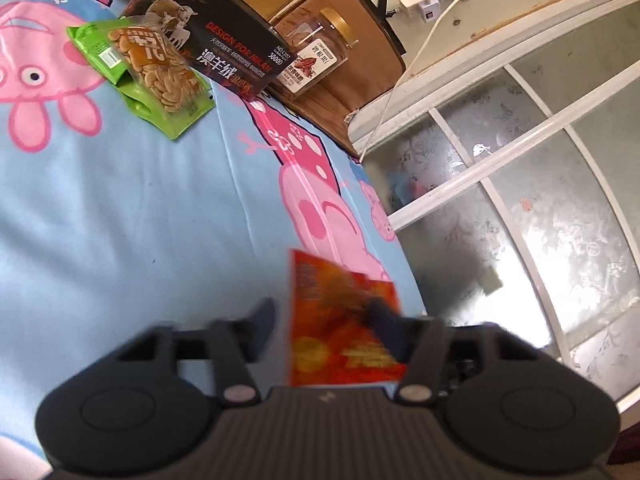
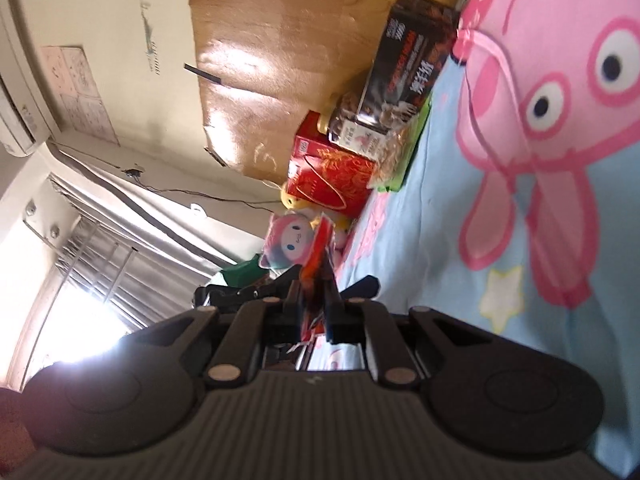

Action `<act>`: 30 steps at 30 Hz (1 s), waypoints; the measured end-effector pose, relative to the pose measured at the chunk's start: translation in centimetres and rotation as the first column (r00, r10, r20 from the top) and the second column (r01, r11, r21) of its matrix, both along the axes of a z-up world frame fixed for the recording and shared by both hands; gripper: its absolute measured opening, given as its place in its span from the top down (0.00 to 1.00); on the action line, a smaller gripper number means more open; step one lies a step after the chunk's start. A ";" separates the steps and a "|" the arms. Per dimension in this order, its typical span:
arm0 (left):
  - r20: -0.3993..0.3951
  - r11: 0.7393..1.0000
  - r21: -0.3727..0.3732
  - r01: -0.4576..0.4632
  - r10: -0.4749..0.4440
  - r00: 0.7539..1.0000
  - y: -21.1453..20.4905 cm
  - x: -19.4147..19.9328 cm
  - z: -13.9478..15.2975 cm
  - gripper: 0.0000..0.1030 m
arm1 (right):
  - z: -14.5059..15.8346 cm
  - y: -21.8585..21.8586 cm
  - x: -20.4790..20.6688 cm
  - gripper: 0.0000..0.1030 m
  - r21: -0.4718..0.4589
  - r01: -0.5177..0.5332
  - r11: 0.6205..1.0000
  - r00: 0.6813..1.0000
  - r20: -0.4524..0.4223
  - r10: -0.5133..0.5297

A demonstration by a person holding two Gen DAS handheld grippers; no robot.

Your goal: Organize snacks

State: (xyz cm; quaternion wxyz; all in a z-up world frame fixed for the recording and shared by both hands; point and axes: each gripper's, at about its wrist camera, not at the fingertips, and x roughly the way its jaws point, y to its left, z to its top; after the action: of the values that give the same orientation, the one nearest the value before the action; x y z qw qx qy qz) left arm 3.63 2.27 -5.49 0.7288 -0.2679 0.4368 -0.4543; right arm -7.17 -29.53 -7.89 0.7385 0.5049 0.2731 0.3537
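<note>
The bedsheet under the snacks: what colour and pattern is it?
The bedsheet is light blue with large pink cartoon pigs, clearest in the left wrist view.

Snack bag (image 1: pixel 156 76) on bedsheet (image 1: pixel 140 220), box (image 1: pixel 216 40) behind, jar (image 1: pixel 316 52) right of box

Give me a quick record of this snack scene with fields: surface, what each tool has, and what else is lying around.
surface: blue cartoon pig bedsheet
right tool: shut on a red-orange snack packet, seen edge-on
left tool: fingers apart around the same packet; contact too blurred to tell
green snack bag: lying on the sheet, against the black box
black box: beside the bag, by the headboard
clear jar: gold lid, behind the box
red box: near the jar, right wrist view
</note>
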 end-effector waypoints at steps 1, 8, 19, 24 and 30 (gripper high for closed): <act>0.015 1.000 0.018 -0.015 0.015 1.000 0.2 -0.1 0.1 0.63 | 0.3 0.0 0.0 0.88 -0.037 -0.002 0.999 1.000 0.002 0.002; 0.031 0.997 0.051 -0.061 0.059 0.998 1.8 -0.5 -0.1 0.79 | 3.6 2.9 -0.2 0.88 -0.362 0.027 0.932 0.997 0.079 0.002; 0.149 0.985 0.099 -0.142 0.126 0.981 3.2 1.1 3.2 0.79 | 7.2 6.8 2.7 0.87 -0.593 0.095 0.800 0.973 0.226 0.051; 0.235 0.981 0.107 -0.161 0.132 0.963 2.2 3.0 5.9 0.79 | 9.2 7.6 4.8 0.87 -0.640 0.186 0.746 0.950 0.310 0.029; 0.302 0.974 0.126 -0.190 0.145 0.942 0.8 5.7 7.9 0.78 | 10.6 8.3 7.3 0.87 -0.675 0.278 0.683 0.924 0.382 0.001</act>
State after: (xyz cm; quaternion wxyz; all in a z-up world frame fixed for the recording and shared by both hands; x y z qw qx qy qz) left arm 9.29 3.07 2.45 0.8395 -0.1775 0.3339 -0.3901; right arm 0.12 -21.27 2.76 0.9377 0.1236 0.2129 0.2450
